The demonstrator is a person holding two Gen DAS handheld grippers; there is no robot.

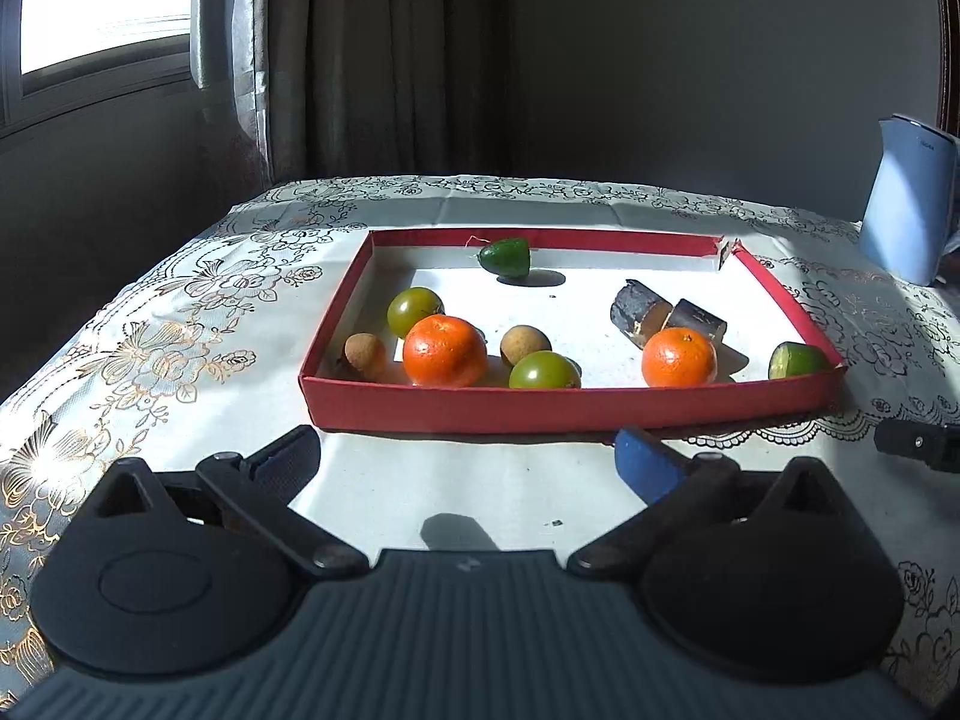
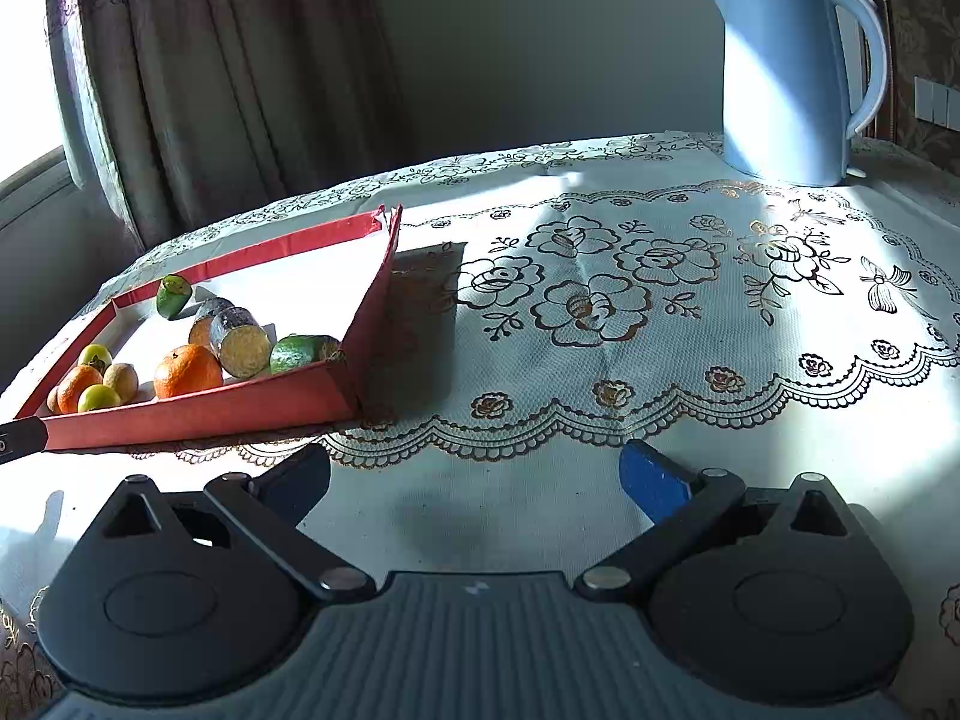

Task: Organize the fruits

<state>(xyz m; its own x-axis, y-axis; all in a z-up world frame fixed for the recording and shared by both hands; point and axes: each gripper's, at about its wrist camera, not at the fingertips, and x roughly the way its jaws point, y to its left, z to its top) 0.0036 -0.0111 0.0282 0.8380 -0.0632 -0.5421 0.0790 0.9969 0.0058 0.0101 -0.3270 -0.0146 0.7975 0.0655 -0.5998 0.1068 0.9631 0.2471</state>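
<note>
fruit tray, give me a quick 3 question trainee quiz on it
1. How many oranges lie in the red tray?
2. True or false: the left gripper holds a fruit.
3. What stands off the tray at the table's far right? A) kettle B) bowl C) bottle

Key:
1. Two, the left orange and the right orange.
2. False; it is open and empty.
3. A, the kettle.

The red tray (image 1: pixel 558 408) wall hid the undersides of the nearest fruits. The kettle (image 1: pixel 906 204) was cut off by the left wrist view's right edge.
</note>
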